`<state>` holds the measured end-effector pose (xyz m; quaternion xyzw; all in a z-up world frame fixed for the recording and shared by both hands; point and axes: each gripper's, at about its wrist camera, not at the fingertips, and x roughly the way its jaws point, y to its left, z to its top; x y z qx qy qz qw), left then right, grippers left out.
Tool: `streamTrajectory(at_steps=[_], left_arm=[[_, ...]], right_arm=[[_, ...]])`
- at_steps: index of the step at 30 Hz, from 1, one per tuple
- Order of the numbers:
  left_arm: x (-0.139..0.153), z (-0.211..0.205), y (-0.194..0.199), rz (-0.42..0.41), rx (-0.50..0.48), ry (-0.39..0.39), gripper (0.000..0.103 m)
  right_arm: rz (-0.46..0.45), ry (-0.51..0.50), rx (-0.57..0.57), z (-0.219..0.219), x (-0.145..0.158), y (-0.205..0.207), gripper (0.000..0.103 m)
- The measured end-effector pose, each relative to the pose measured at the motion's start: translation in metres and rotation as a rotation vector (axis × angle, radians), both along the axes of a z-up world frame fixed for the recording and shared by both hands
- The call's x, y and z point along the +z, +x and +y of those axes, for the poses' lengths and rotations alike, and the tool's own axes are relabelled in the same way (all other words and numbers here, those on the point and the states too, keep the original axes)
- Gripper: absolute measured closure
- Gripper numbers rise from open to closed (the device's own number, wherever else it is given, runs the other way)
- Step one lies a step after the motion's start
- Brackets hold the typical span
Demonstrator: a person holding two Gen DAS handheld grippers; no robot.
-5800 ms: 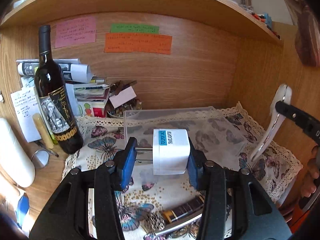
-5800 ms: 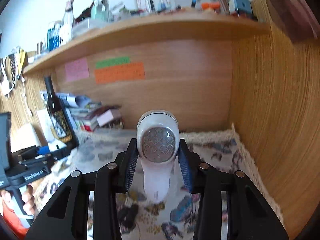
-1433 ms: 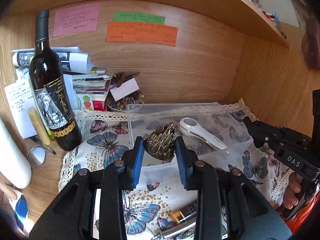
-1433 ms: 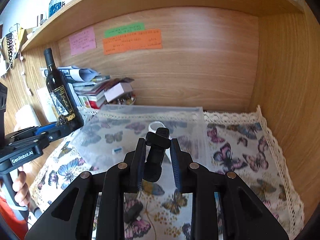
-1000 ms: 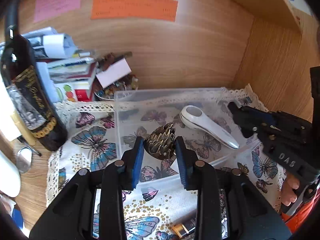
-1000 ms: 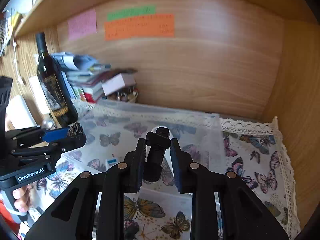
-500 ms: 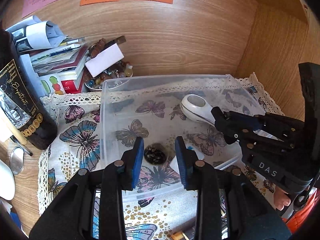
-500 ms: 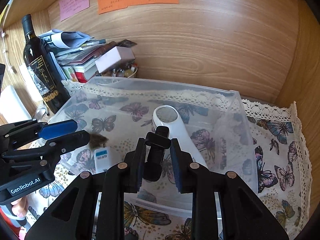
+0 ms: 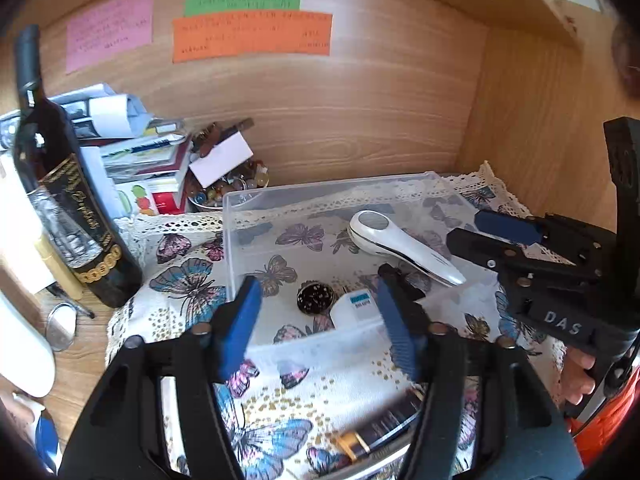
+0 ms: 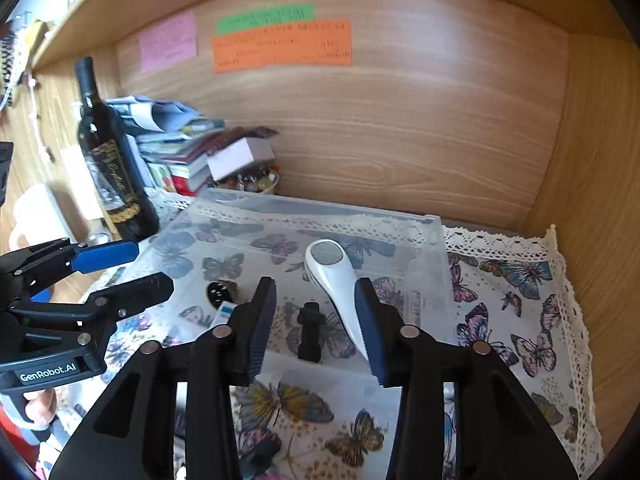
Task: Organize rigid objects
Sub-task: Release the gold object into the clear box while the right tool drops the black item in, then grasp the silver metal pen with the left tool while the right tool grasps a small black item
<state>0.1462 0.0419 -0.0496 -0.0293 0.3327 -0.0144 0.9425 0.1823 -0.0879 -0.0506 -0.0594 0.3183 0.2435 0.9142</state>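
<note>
The clear plastic rectangular bin (image 9: 280,200) on the butterfly-print cloth (image 10: 520,320) holds four things: one white handheld lint shaver (image 9: 396,240), one dark spiky round ornament (image 9: 315,297), one white adapter cube (image 9: 356,308), one small black clip (image 10: 311,334). Left gripper (image 9: 318,316) and right gripper (image 10: 316,320) hover released, holding nothing.

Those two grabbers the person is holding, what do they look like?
Both are black plastic with silver screws and blue ribbed pads inside the jaws. The left gripper carries a white "GenRobot.AI" label; the right gripper reads "DAS". An orange sleeve shows by the right hand.
</note>
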Motion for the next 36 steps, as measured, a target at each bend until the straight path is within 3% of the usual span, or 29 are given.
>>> streamTrajectory(at_steps=[5,13,25,27,36], left_arm=[[-0.004,-0.001,-0.021,0.008,0.001,0.001,0.036],[-0.032,-0.014,-0.045,0.089,-0.051,-0.017,0.036],[-0.065,-0.039,-0.064,0.184,-0.151,-0.05,0.037],[-0.068,-0.041,-0.066,0.194,-0.163,-0.051,0.048],[-0.07,-0.037,-0.074,0.196,-0.147,-0.019,0.078]], right_arm=[[-0.016,-0.002,0.003,-0.007,0.0,-0.02,0.057],[0.02,-0.021,-0.016,-0.016,-0.019,-0.042,0.053],[0.158,-0.067,-0.024,-0.021,-0.064,-0.056,0.049],[0.176,-0.072,-0.017,-0.019,-0.069,-0.058,0.049],[0.225,-0.068,0.034,-0.005,-0.08,-0.063,0.049]])
